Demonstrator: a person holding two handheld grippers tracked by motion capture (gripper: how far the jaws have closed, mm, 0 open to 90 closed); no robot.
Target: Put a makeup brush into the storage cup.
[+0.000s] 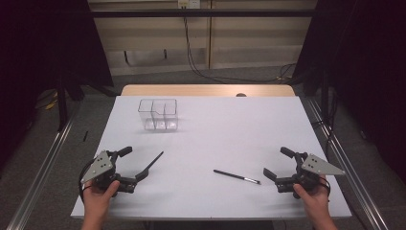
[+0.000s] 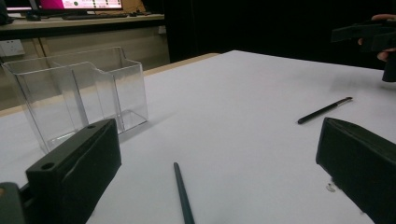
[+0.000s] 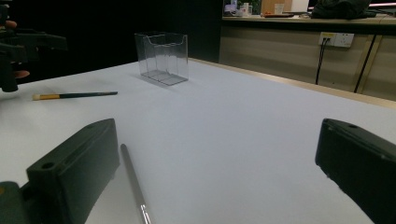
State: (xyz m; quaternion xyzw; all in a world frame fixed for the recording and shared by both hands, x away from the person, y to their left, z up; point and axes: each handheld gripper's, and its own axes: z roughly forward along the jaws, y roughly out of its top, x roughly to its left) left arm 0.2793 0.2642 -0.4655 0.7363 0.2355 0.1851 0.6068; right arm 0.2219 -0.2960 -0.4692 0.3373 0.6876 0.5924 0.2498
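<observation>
Brushes lie ready on the white table [image 1: 210,124]: my left hand-held gripper [image 1: 128,165] rests wide open beside one brush [image 1: 154,160], the clear holder [image 1: 158,114] stands behind it, and my right hand-held gripper [image 1: 278,163], equally wide and empty, faces the other brush [image 1: 236,177].

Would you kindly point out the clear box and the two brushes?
clear box [image 1: 158,114], high view, front wall.
left brush [image 1: 152,163], high view, mid handle.
right brush [image 1: 234,176], high view, mid handle.
</observation>
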